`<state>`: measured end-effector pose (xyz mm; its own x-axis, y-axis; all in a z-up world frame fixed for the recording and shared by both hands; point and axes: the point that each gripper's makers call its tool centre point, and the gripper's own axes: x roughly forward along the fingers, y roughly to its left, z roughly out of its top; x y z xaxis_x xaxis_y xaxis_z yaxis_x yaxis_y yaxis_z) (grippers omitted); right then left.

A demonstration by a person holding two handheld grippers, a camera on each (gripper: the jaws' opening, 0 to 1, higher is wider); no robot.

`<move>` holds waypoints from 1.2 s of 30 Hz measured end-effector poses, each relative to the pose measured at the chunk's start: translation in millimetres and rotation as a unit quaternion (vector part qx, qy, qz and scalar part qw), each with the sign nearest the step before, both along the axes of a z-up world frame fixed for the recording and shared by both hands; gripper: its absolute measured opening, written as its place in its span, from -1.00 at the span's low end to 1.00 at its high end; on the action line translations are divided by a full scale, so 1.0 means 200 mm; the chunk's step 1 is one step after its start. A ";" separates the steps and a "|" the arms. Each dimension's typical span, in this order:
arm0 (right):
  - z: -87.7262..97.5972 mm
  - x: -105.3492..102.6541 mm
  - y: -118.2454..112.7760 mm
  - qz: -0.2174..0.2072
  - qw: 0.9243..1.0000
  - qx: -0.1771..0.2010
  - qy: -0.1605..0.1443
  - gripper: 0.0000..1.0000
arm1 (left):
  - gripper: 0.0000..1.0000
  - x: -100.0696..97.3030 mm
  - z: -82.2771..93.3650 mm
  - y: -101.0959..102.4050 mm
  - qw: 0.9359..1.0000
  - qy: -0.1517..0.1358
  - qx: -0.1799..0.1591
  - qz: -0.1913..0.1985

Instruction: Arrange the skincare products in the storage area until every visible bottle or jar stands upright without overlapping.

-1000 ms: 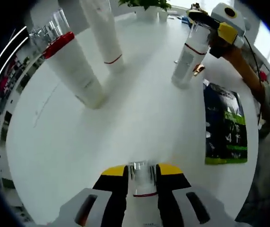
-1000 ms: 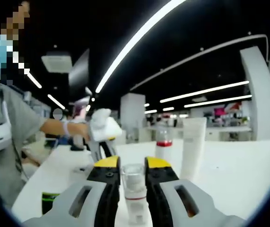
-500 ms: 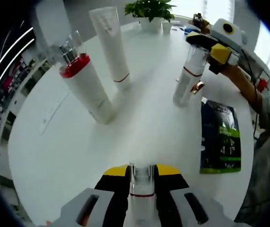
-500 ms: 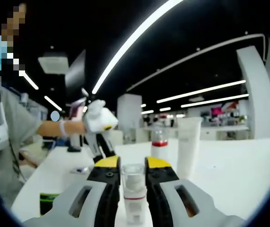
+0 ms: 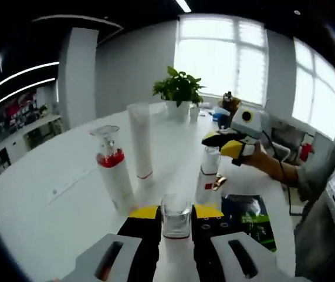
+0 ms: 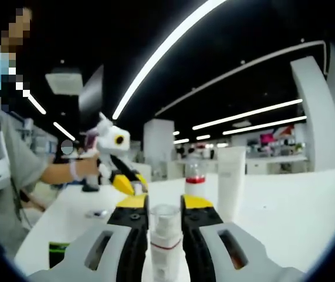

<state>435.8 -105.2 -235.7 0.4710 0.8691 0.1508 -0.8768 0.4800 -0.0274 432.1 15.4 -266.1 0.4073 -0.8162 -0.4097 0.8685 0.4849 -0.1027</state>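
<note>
Left gripper [image 5: 176,217]: jaws closed on the clear cap of a white bottle [image 5: 176,247] with a thin red band below the cap, held upright above the white table [image 5: 32,205]. Right gripper [image 6: 157,212]: jaws closed likewise on a second capped bottle [image 6: 166,247], white with a red band, standing on the table. Beyond the left-held bottle stand a pump bottle [image 5: 113,176] with a red collar and, just behind it, a tall white tube [image 5: 141,147] with a red line near its base, both upright. A dark green sachet [image 5: 246,212] lies flat beside the right-held bottle; a potted plant [image 5: 179,94] stands at the table's far edge.
</note>
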 end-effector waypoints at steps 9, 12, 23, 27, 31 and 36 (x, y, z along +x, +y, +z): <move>0.02 0.00 -0.01 0.000 1.000 0.013 0.004 -0.48 | -0.61 -0.06 0.05 0.01 0.994 -0.083 -0.059 -0.043; 0.02 0.00 -0.01 -0.003 1.000 0.013 0.002 -0.48 | -0.61 -0.10 0.01 0.01 0.994 -0.059 -0.065 -0.059; 0.01 0.00 -0.02 -0.003 1.000 0.011 0.005 -0.48 | -0.60 -0.13 -0.04 0.00 0.992 -0.045 -0.095 -0.071; 0.00 0.01 -0.02 -0.005 1.000 0.002 0.003 -0.48 | -0.60 -0.16 -0.03 0.00 0.990 -0.050 -0.103 -0.083; 0.03 0.00 -0.03 -0.005 1.000 0.008 -0.003 -0.46 | -0.55 -0.15 -0.05 0.02 0.990 -0.048 -0.111 -0.069; 0.03 0.00 -0.03 -0.007 1.000 0.006 -0.008 -0.41 | -0.48 -0.16 -0.08 0.03 0.991 -0.046 -0.110 -0.064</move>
<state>435.4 -111.8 -228.8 0.4808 0.8605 0.1685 -0.8693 0.4929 -0.0363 400.8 21.1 -281.9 0.3217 -0.9294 -0.1810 0.9323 0.3443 -0.1108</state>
